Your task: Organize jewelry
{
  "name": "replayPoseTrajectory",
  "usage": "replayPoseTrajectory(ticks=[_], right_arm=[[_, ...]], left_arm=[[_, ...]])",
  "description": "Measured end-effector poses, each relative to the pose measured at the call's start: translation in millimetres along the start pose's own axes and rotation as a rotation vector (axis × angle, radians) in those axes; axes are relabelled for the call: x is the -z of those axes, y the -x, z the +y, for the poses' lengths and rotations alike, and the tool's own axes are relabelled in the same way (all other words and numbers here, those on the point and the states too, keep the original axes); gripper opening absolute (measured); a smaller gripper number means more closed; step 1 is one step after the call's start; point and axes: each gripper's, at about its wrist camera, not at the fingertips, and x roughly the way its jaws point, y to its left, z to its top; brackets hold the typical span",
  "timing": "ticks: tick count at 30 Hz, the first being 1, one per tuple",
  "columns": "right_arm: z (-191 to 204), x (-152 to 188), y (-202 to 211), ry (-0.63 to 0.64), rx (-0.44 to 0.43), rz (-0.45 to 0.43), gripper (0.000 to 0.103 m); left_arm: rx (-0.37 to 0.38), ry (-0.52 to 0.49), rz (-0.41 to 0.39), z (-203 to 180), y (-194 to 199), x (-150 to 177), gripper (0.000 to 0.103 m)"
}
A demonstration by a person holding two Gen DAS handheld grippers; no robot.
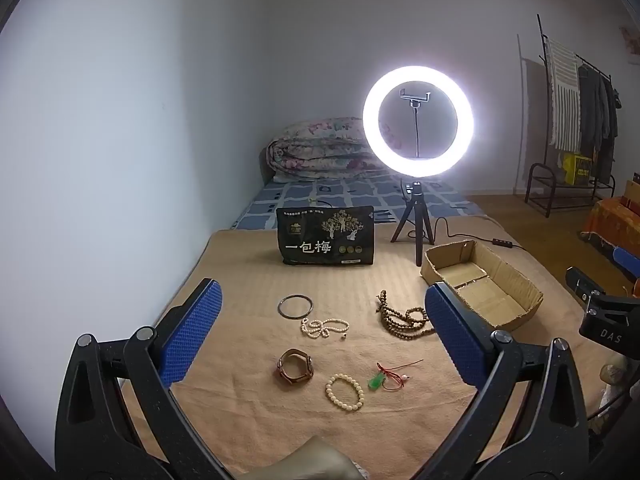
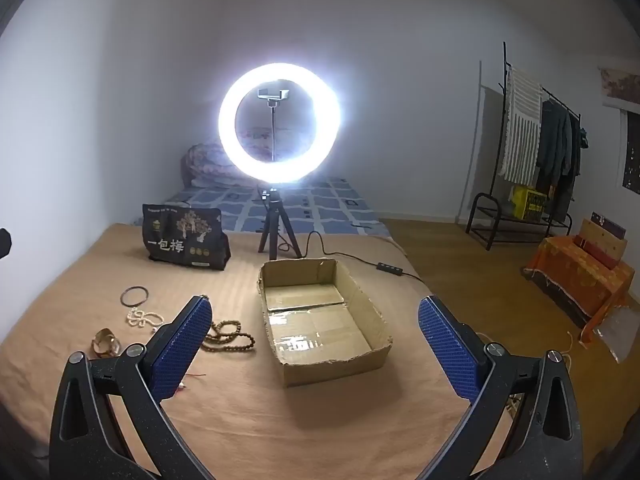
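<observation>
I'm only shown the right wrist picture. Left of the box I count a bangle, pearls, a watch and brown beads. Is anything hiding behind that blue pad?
Observer: Yes. The left wrist view shows a white bead bracelet lying flat near the watch.
Visitor: And that bit of red string I can see?
Observer: It's a cord tied to a green pendant, just beside the bracelet.
Visitor: Is the other tool holding anything?
Observer: No. The left gripper has its jaws wide open, with nothing between them.
</observation>
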Motion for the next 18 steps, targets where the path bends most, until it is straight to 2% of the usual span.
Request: replayPoseTrajectory(ticks=[18], right_arm=[[2.0,-0.6,-0.4,0.008,-0.003,0.005,0.103]], left_arm=[[-0.006,0.0,-0.008,0.2,2.4,-4.3,0.103]])
